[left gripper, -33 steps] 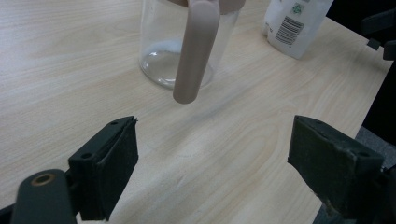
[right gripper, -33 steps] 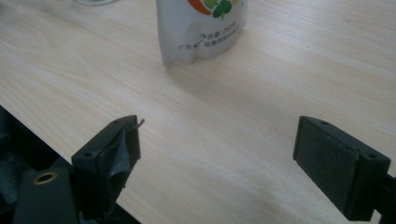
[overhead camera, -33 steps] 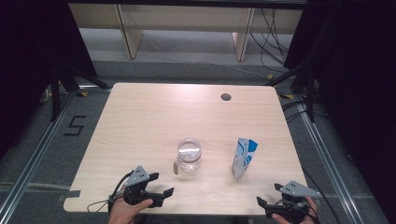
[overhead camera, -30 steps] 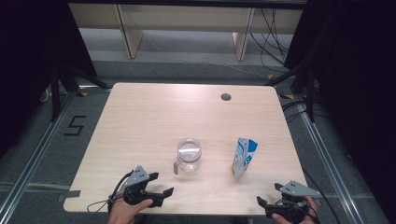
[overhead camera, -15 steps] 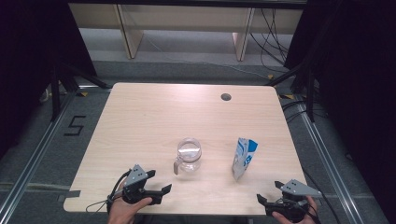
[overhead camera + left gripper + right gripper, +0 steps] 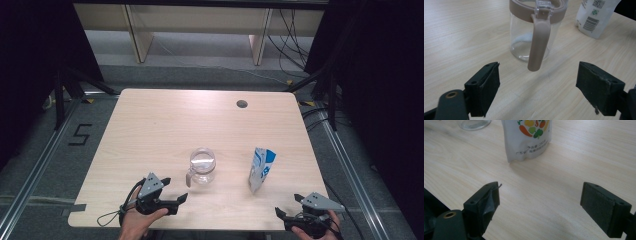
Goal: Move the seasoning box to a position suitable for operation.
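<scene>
Straight ahead of the left gripper (image 6: 537, 87), jaws spread wide and holding nothing, sits the glass jar (image 6: 537, 30), its handle (image 6: 538, 42) hanging upright and facing right into the gap, so that hand looks closer to a grab. Just ahead of the right gripper (image 6: 540, 206), also wide apart, stands the pouch (image 6: 529, 138), upright.

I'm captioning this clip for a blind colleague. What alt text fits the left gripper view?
A clear glass jar with a taupe plastic lid band and long taupe handle stands on a pale wooden table, its handle facing the open left tool, whose black jaws stand wide apart and short of it. A white printed pouch stands behind.
</scene>
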`<state>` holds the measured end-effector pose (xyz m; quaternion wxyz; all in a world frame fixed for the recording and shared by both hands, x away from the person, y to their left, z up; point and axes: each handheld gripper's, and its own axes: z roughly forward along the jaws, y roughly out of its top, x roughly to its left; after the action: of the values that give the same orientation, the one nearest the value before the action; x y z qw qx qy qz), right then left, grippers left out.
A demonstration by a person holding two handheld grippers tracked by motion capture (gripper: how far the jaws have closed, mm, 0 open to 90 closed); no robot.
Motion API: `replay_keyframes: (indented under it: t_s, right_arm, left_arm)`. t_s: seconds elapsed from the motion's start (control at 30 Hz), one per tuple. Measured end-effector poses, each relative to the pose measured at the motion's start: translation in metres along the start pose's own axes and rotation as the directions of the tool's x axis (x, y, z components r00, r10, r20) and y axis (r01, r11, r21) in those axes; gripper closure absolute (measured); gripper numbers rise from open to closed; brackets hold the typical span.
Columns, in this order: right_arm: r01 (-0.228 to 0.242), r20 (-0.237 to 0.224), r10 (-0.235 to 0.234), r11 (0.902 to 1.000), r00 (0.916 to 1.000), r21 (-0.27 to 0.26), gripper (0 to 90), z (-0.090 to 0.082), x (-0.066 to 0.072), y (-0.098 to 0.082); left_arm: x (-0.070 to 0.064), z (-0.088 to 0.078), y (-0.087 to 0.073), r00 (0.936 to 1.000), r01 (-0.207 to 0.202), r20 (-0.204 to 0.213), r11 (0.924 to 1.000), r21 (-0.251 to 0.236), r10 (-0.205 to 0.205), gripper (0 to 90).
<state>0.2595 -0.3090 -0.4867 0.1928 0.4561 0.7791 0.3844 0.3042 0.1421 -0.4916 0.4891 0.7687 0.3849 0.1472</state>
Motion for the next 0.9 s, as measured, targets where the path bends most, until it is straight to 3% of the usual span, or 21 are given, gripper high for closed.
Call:
replay_keyframes:
  t_s: [0.07, 0.3, 0.43, 0.47, 0.63, 0.67, 0.7, 0.73, 0.8, 0.9]
  right_arm:
    - [0.003, -0.026, -0.003, 1.0000, 0.9997, -0.002, 16.9, -0.002, 0.000, 0.000]
    - [0.009, -0.027, -0.009, 1.0000, 0.9996, 0.001, 17.3, -0.002, 0.000, 0.000]
    - [0.015, -0.019, -0.015, 0.9999, 0.9997, -0.002, 17.6, -0.002, 0.000, 0.000]
    - [0.017, -0.019, -0.017, 0.9999, 0.9997, -0.002, 17.8, -0.002, 0.000, 0.000]
    - [0.016, -0.012, -0.016, 0.9998, 0.9998, 0.009, 18.4, -0.002, 0.002, 0.001]
    - [0.046, -0.010, -0.047, 0.9989, 0.9989, -0.002, 18.6, -0.001, 0.000, 0.001]
    - [0.046, -0.010, -0.047, 0.9989, 0.9989, -0.002, 18.6, -0.001, 0.000, 0.001]
    - [0.015, -0.010, -0.015, 0.9998, 0.9998, 0.013, 18.6, -0.002, 0.002, 0.000]
    - [0.000, -0.014, 0.000, 0.9998, 0.9999, 0.021, 18.6, -0.002, 0.002, 0.000]
    - [0.031, -0.010, -0.030, 0.9995, 0.9995, 0.009, 18.8, -0.003, 0.000, 0.000]
  left_arm:
    - [0.000, 0.004, 0.003, 0.9999, -0.009, 0.004, 0.9999, -0.009, 0.009, 21.4]
    - [-0.003, 0.016, 0.013, 0.9970, -0.077, -0.013, 0.9969, -0.020, 0.076, 34.9]
    - [-0.004, 0.025, 0.017, 0.9961, -0.088, -0.012, 0.9959, -0.024, 0.087, 41.0]
    - [-0.003, 0.027, 0.018, 0.9940, -0.110, -0.007, 0.9936, -0.028, 0.110, 43.3]
    - [-0.003, 0.033, 0.020, 0.9923, -0.121, -0.029, 0.9920, -0.035, 0.120, 51.3]
    - [-0.003, 0.035, 0.021, 0.9921, -0.124, -0.021, 0.9911, -0.047, 0.123, 55.2]
    - [-0.003, 0.035, 0.021, 0.9921, -0.124, -0.021, 0.9911, -0.047, 0.123, 57.3]
    - [-0.003, 0.036, 0.022, 0.9923, -0.123, -0.020, 0.9910, -0.052, 0.122, 57.3]
    - [-0.004, 0.036, 0.023, 0.9914, -0.129, -0.026, 0.9902, -0.052, 0.128, 61.1]
    - [-0.005, 0.038, 0.023, 0.9894, -0.144, -0.024, 0.9881, -0.053, 0.143, 67.1]
